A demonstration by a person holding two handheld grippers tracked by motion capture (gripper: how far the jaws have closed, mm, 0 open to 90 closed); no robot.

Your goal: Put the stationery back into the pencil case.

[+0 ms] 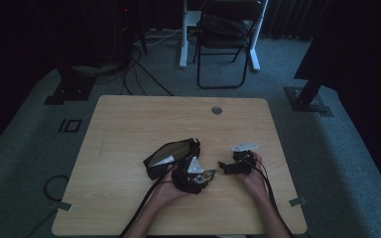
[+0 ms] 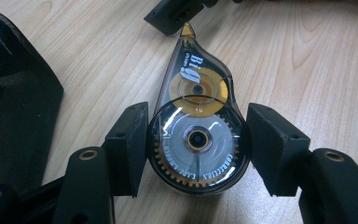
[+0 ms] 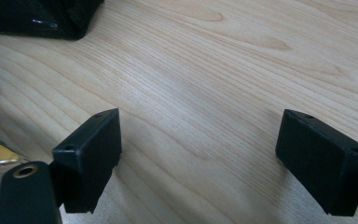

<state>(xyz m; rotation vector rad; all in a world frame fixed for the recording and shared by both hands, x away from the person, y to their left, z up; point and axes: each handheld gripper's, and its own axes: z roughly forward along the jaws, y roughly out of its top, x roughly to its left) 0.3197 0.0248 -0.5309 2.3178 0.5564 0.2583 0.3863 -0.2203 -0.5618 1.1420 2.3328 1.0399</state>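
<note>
Left gripper [image 2: 196, 140] clamps smoky translucent teardrop-shaped correction tape dispenser [image 2: 196, 135], flat on light wooden table [image 1: 129, 119], right of black mesh pouch [image 1: 171, 156]. Right gripper [image 3: 198, 154] spread, empty, farther right. Judgement: keep pads square on round body, lift level toward pouch.

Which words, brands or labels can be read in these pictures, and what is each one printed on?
"Big": on the narrow nose of the correction tape dispenser, in the left gripper view.
"CORRECTION TAPE": curved along the rim of its clear round body; more letters beside it are too blurred to read.
Small print beside "Big": too small to read.
White lettering on the black mesh pouch: cut off at the frame edge, unreadable.
High view and right gripper view: no readable text.
</note>
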